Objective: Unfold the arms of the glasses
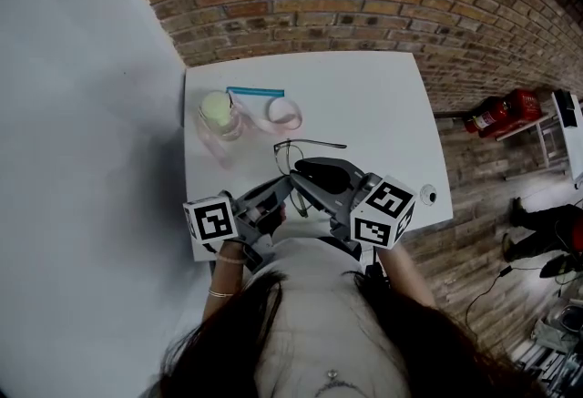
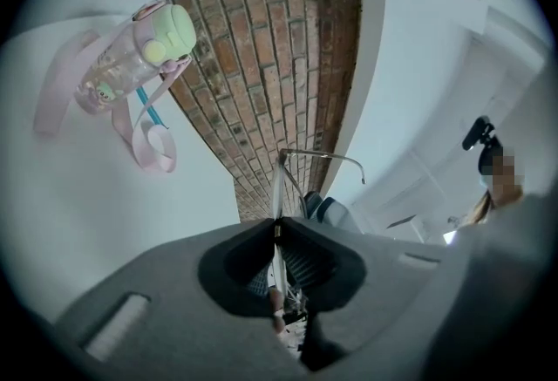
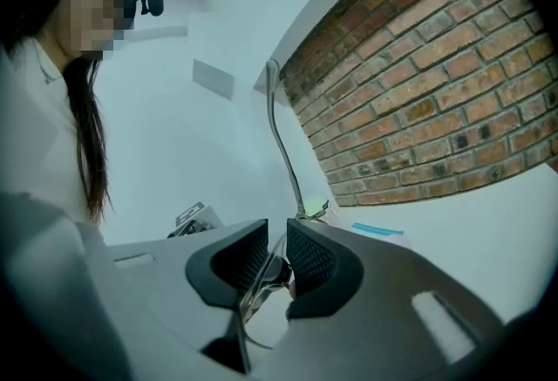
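Both grippers meet on the glasses (image 1: 293, 152), which are over the table (image 1: 383, 105), near the bottle (image 1: 219, 114) on its side toward the person. The left gripper (image 2: 277, 227) has its jaws pressed together on the thin edge of the frame, while the right gripper (image 3: 277, 241) has its jaws drawn in to a narrow gap, clamped on the frame near a hinge. One arm (image 1: 321, 144) of the glasses sticks out straight, pointing away from the bottle.

The bottle (image 1: 228, 127) has a green lid (image 1: 216, 107), pink strap (image 1: 284, 112).
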Tool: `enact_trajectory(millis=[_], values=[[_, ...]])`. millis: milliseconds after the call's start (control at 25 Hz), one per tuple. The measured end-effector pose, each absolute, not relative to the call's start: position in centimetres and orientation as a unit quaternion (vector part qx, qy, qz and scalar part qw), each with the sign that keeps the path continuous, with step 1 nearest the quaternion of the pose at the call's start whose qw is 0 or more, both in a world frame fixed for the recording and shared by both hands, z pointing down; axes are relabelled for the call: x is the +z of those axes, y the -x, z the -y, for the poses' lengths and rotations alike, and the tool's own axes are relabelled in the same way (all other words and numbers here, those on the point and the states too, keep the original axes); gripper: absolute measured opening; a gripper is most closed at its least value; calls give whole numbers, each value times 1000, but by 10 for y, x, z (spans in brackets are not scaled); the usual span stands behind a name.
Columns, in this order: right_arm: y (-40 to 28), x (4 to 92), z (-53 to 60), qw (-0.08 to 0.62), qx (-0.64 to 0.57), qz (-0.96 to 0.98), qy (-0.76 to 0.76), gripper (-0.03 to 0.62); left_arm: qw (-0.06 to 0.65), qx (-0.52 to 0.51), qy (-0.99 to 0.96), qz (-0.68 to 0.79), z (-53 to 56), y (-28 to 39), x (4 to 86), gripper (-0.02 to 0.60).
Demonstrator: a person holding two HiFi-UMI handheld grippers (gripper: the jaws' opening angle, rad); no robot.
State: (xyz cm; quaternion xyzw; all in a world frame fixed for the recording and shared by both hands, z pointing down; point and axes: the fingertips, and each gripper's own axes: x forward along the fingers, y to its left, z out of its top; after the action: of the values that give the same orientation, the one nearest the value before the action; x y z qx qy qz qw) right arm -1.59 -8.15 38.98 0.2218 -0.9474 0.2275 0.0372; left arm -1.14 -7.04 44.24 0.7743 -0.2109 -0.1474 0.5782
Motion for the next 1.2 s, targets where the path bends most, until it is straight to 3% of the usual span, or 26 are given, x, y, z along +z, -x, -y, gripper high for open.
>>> enact_trajectory(millis=[560,1200], values=[[24,399,83,45,259,940,-216,64,469,-112,-844,236,75,14,434,23],[22,397,82,51,239,943,-227,37,473,-120,-836,250,76,18,435,23]])
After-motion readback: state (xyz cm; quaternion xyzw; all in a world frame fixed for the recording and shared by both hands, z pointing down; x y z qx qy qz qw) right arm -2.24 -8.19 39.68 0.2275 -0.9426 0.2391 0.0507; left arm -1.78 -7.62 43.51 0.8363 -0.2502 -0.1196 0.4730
